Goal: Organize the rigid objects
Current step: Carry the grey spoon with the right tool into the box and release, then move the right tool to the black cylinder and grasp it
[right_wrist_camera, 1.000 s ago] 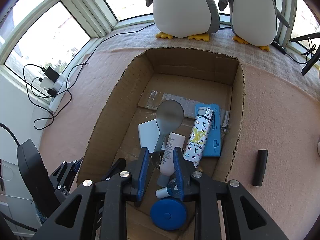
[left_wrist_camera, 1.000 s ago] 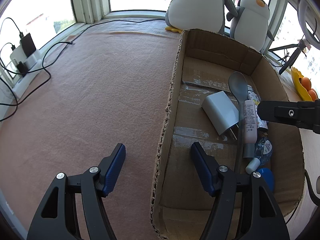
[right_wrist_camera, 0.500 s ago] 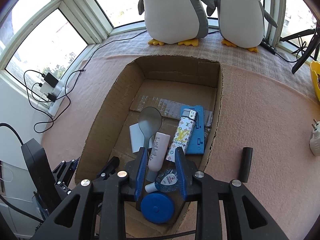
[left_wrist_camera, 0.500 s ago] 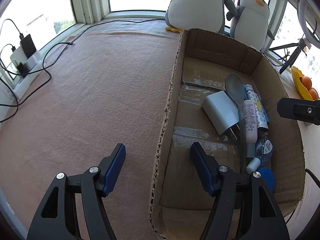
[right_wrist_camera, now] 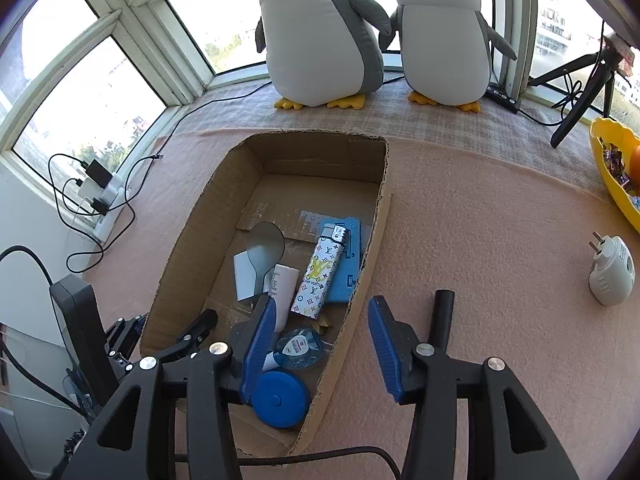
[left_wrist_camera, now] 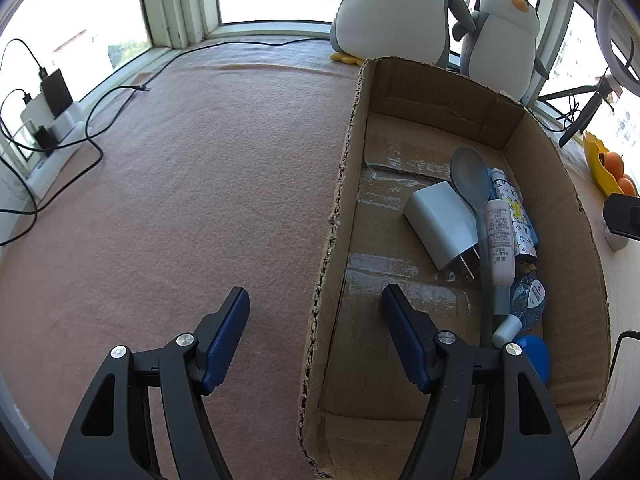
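Observation:
A cardboard box (left_wrist_camera: 440, 92) lies on the pink mat. Inside it are a white charger (left_wrist_camera: 436, 220), a grey spoon (left_wrist_camera: 470, 172), a white tube (left_wrist_camera: 500, 240), a patterned lighter (right_wrist_camera: 320, 276), a blue flat piece (right_wrist_camera: 348, 264), a clear blue packet (right_wrist_camera: 300, 348) and a blue round disc (right_wrist_camera: 280, 398). My left gripper (left_wrist_camera: 315, 292) is open and straddles the box's left wall without pressing it. The jaws of my right gripper (right_wrist_camera: 321, 302) are opening above the box's right wall (right_wrist_camera: 372, 256), holding nothing. A black cylinder (right_wrist_camera: 442, 316) and a white plug adapter (right_wrist_camera: 612, 272) lie on the mat to the right.
Two plush penguins (right_wrist_camera: 320, 28) stand behind the box by the windows. A yellow bowl (right_wrist_camera: 616, 172) and a black tripod (right_wrist_camera: 580, 92) are at the far right. A power strip with chargers and cables (right_wrist_camera: 100, 188) lies along the left sill.
My right gripper has let go of the white tube, lifted and drawn back to the right, and its jaws have widened. The left gripper has not moved.

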Demonstrator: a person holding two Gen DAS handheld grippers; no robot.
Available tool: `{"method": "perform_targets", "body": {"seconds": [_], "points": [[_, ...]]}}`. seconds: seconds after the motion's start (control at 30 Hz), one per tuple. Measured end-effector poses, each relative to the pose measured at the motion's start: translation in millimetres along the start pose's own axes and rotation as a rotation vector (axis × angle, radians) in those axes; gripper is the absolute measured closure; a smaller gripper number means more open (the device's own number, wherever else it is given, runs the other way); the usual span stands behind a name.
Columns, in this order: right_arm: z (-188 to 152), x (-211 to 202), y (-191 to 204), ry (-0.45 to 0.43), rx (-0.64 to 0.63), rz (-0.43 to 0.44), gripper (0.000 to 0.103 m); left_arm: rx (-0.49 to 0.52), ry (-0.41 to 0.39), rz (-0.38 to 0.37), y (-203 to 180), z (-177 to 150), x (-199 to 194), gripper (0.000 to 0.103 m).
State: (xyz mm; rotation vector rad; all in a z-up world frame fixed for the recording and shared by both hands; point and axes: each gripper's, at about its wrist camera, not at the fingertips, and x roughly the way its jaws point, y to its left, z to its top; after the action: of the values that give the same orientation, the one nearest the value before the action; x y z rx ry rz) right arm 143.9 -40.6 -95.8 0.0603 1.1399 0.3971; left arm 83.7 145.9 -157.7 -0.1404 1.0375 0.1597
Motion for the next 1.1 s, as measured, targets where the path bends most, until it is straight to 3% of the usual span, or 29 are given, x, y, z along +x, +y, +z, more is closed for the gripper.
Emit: {"method": "perform_targets", "body": {"seconds": [0.13,0.6,1.1], "points": [[-2.1,-6.7,-19.4,-0.010,0.038,-0.017,0.047,0.001,-0.001,0.002,1.1,-0.2,-0.3,0.033],[-10.1,-3.3,-83.9,0.004,0.099,-0.149,0.046,0.001,-0.001,0.008,3.7,1.1,0.9,0.031],[-11.8,32.0,-82.4,0.075,0.050,-0.184,0.046,0.001,0.000,0.008,3.1,1.2,0.9,0.031]]}}
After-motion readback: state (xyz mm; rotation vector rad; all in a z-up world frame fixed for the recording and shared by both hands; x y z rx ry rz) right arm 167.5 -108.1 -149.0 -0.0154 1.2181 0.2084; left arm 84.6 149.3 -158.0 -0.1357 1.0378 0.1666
